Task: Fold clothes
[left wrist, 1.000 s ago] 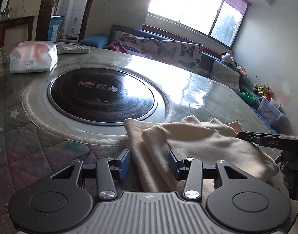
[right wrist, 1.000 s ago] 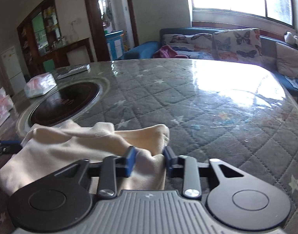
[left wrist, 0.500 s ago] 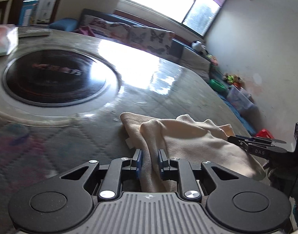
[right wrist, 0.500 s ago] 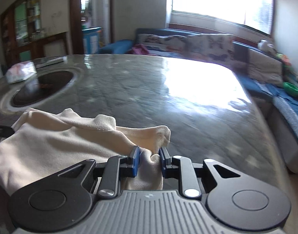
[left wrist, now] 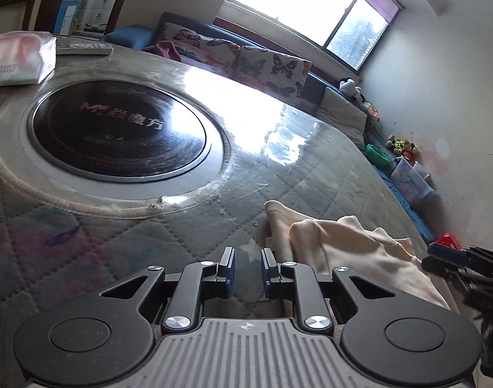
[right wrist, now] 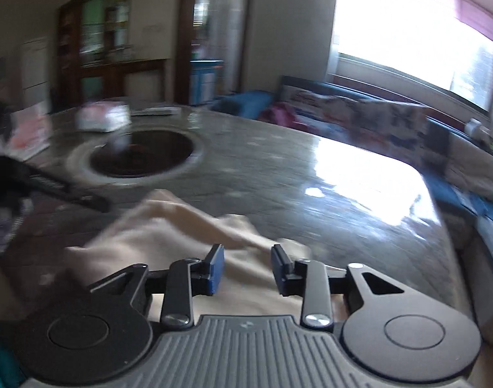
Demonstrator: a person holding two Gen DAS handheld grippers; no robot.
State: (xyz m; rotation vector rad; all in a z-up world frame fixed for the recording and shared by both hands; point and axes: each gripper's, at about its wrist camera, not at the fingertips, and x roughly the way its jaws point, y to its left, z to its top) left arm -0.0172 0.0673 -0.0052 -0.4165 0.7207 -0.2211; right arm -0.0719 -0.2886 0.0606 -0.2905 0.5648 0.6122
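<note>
A cream garment [left wrist: 343,245] lies bunched on the quilted table cover [left wrist: 85,242], low and right in the left wrist view. My left gripper [left wrist: 248,268] is open just left of the garment's edge, with only the table cover between its blue pads. The right gripper's tip [left wrist: 446,258] shows at the far right over the cloth. In the blurred right wrist view the garment [right wrist: 169,232] spreads ahead and to the left. My right gripper [right wrist: 248,268] is open above it, gripping nothing. The left gripper [right wrist: 68,194] reaches in from the left.
A round black induction hob [left wrist: 117,135] is set into the table beyond the garment. A tissue pack [left wrist: 20,61] and a remote [left wrist: 85,48] lie at the far left. A sofa with butterfly cushions [left wrist: 262,61] stands behind, and the table edge [right wrist: 446,226] curves off at the right.
Half a second ago both grippers were shut on folds of the garment. Both have opened and let go. The left gripper has shifted left off the cloth, and the right view has swung.
</note>
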